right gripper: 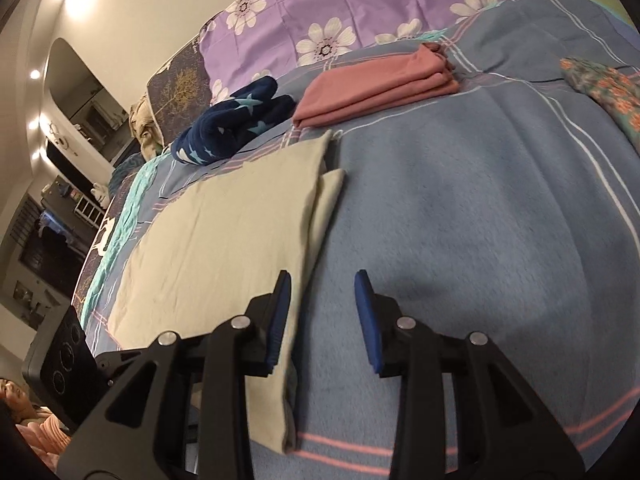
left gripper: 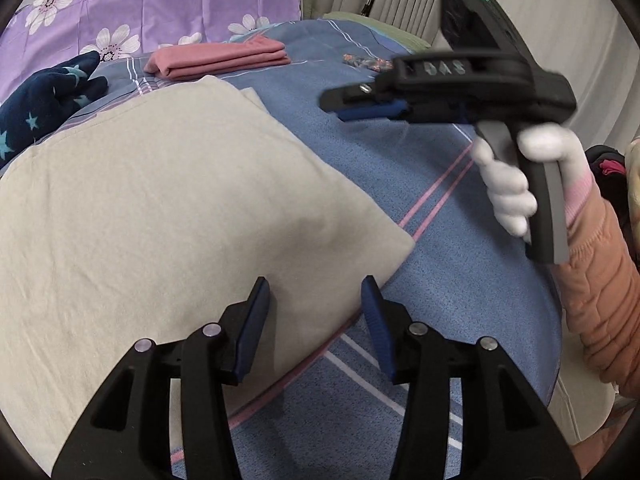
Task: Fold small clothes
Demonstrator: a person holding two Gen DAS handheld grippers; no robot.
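A beige garment (left gripper: 168,208) lies flat and folded on the blue bed cover (left gripper: 440,320). My left gripper (left gripper: 316,292) is open and empty, just above the garment's near corner. My right gripper (right gripper: 322,284) is open and empty, hovering over the garment's right edge (right gripper: 224,240) and the blue cover (right gripper: 460,220). In the left wrist view the right gripper (left gripper: 340,108) is held in a white-gloved hand (left gripper: 508,192) above the cover, to the right of the garment.
A folded pink garment (left gripper: 220,60) (right gripper: 380,88) lies at the back. A navy star-print cloth (left gripper: 44,104) (right gripper: 236,128) is bunched to its left. A floral cloth (right gripper: 608,88) lies at the right. A purple flowered pillow (left gripper: 160,0) backs the bed.
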